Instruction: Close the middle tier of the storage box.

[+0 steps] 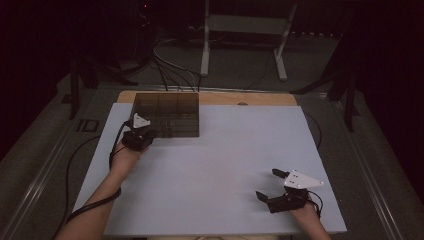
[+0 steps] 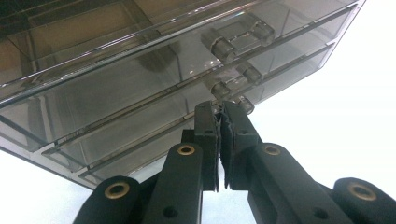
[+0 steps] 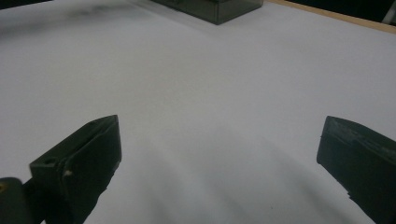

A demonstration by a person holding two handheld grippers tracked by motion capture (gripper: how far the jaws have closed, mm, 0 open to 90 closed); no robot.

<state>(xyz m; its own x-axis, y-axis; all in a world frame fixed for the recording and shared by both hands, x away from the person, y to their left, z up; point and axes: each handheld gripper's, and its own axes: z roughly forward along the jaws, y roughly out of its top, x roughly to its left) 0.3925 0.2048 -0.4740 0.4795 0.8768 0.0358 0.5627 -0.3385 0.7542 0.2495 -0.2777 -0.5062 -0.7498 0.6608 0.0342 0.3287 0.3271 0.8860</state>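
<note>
The left tool [image 2: 219,119], nearly clenched on the bottom handle [image 2: 232,103] of the smoked drawer box [image 1: 167,114], could slip; the right tool [image 1: 273,185] is released.

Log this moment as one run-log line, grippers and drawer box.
left gripper: nearly closed at bottom drawer handle of smoked drawer box, grip unclear | right gripper: open, empty, over white table
</note>
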